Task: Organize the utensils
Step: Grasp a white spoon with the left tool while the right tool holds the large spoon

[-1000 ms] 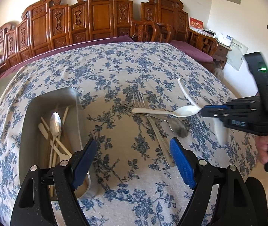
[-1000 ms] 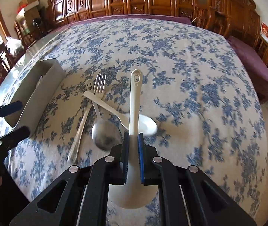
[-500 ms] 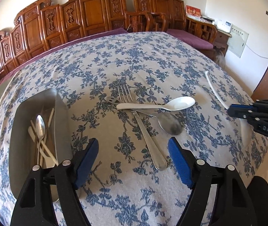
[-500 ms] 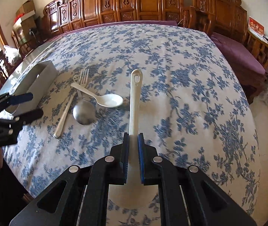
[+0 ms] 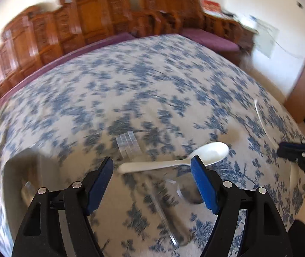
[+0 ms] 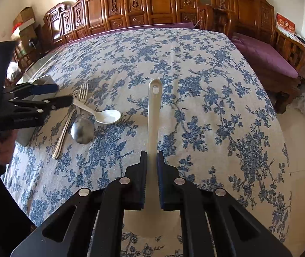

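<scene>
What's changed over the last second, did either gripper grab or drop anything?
The left gripper has swung from beside the metal tray over to the utensil pile, jaws open around the white spoon but not closed on it. The right gripper drew back from the pile and stays clamped on the white ladle. Fork, metal spoon and tablecloth unchanged.

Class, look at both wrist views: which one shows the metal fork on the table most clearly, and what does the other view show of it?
The right wrist view: the fork is sharp, tines and handle traceable among the spoons. The left wrist view is motion-blurred, giving only smeared tines.
</scene>
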Tool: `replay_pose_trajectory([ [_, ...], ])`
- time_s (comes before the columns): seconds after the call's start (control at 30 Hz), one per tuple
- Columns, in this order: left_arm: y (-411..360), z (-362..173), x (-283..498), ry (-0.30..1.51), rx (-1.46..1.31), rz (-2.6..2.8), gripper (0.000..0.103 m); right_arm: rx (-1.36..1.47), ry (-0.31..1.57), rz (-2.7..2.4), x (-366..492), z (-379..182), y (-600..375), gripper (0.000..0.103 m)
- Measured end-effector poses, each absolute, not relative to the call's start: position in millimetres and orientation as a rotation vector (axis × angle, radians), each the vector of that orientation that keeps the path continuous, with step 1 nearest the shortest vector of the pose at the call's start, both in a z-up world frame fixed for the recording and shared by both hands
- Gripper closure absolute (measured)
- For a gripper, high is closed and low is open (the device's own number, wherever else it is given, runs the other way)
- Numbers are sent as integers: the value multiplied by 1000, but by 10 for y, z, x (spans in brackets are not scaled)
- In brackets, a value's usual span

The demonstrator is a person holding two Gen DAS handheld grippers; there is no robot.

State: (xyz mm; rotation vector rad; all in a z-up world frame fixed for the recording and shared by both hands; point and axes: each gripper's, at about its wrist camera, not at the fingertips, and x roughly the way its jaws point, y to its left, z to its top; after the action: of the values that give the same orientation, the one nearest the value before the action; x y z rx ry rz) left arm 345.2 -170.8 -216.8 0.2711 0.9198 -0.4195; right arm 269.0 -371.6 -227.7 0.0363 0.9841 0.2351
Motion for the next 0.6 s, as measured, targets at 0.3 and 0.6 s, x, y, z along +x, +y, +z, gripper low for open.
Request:
replay_pose_trajectory([
  [0.3,-1904,-2501,3614,1013,446,-561,42,64,995,228,2711,-2324,-3801,92],
  [0.6,-2076,-2593,3749,1068,488,-587,58,76,994,232,2717,-2314,-3807,92],
])
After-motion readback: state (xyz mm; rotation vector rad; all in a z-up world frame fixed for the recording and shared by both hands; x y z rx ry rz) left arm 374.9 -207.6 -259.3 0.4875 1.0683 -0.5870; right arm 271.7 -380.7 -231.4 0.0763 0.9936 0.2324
